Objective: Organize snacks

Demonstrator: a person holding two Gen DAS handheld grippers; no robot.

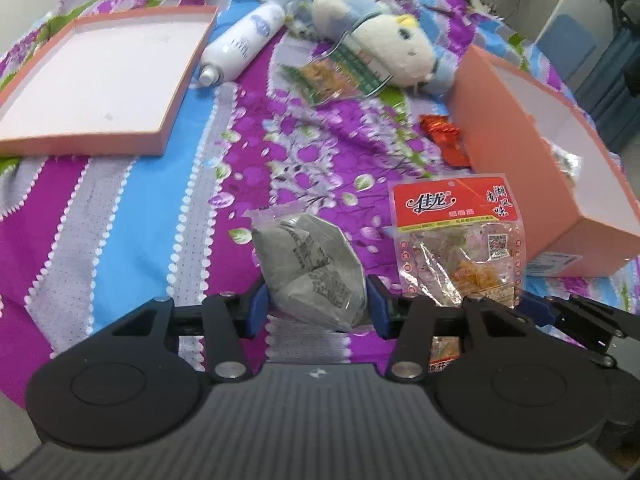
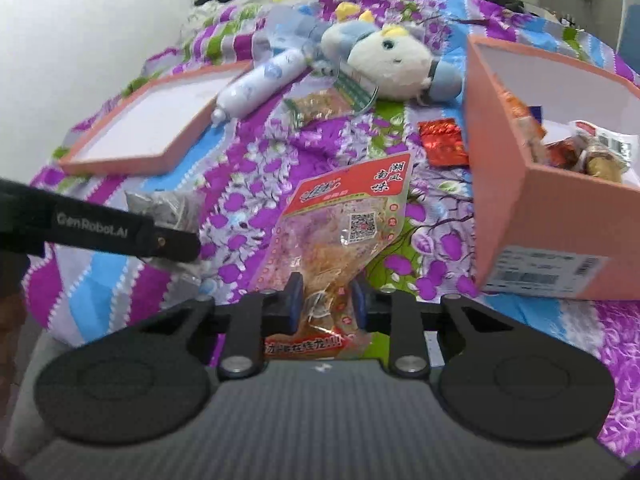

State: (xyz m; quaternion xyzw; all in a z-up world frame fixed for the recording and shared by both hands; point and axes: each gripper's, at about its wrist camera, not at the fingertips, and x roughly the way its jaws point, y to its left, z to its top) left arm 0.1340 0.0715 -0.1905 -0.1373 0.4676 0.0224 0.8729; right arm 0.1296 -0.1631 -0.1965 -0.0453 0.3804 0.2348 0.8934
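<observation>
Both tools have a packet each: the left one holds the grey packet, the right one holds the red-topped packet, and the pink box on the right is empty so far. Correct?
Not quite: the pink box is not empty. The right wrist view shows several wrapped snacks already inside it. The rest holds: the left tool grips the grey packet, and the right tool grips the red-topped packet.

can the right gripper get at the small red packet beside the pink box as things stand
Probably not yet: the right gripper is shut on the red-topped snack bag. The small red packet lies uncovered beside the pink box.
</observation>
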